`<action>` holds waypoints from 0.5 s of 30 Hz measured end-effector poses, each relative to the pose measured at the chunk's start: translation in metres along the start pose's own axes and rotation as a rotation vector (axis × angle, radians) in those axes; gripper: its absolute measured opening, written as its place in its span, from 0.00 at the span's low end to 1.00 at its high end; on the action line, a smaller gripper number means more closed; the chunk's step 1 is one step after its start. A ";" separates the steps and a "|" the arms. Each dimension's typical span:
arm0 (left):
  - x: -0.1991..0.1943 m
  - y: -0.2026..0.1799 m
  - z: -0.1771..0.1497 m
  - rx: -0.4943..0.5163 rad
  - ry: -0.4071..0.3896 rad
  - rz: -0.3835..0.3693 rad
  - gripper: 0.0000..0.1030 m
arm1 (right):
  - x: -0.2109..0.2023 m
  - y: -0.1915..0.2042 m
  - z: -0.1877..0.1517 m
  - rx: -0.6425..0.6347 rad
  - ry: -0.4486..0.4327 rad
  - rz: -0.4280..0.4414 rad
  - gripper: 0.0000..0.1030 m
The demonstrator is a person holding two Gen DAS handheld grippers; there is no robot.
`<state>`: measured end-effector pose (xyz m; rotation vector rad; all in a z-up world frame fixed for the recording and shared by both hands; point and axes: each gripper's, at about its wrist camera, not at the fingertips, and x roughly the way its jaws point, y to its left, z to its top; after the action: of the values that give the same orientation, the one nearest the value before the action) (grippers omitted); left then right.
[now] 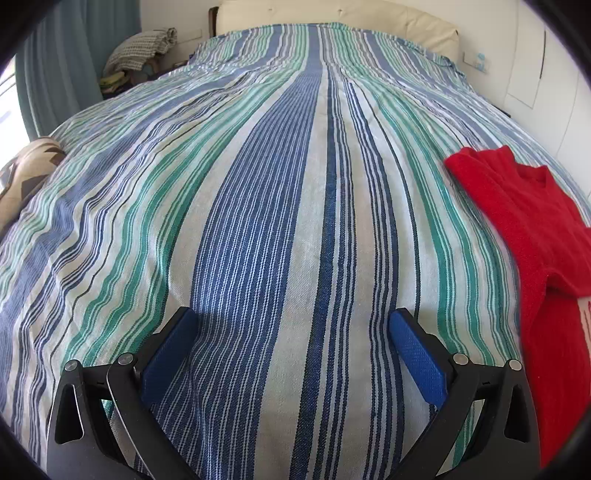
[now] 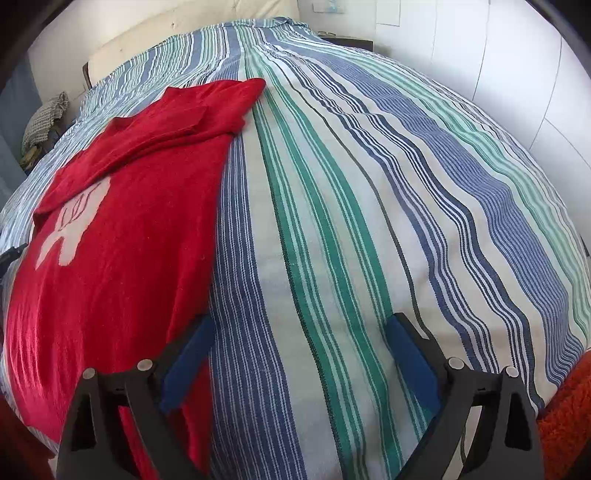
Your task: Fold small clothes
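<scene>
in the left wrist view, you are holding the left gripper (image 1: 291,325) released, its blue pads (image 1: 419,356) spread wide over the striped bedspread (image 1: 258,192). bare cover is stretching ahead of you all the way to the cream headboard (image 1: 332,18), with a curtain (image 1: 55,66) and a heap of folded cloth (image 1: 140,48) far off to the left. the red sweater (image 1: 524,236) is lying to your right, apart from the fingers, running out of the view's right edge.

in the right wrist view, you are keeping the right gripper (image 2: 299,332) released too, gripping nothing. the bedspread's right edge is falling away beside a white wall (image 2: 517,74). the sweater (image 2: 122,236) is lying flat just left of you, its near edge passing under the left pad (image 2: 188,365); whether they are touching you cannot tell. its sleeves are lying folded across the chest, above a pale motif (image 2: 74,221).
</scene>
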<state>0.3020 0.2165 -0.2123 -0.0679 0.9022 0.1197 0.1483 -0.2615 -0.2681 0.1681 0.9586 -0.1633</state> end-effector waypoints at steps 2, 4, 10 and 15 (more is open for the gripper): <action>0.000 0.000 0.000 0.000 0.000 0.000 1.00 | -0.002 -0.002 -0.001 -0.001 -0.006 0.017 0.91; 0.000 0.000 0.000 0.000 0.000 0.000 1.00 | -0.003 -0.004 -0.003 -0.001 -0.016 0.034 0.91; 0.000 0.000 0.000 0.000 0.000 0.000 1.00 | -0.007 -0.006 -0.007 0.001 -0.045 0.058 0.91; 0.000 0.000 0.000 0.000 0.001 0.000 1.00 | -0.009 -0.008 -0.009 0.005 -0.059 0.081 0.91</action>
<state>0.3020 0.2167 -0.2123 -0.0681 0.9027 0.1194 0.1341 -0.2671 -0.2666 0.2048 0.8914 -0.0955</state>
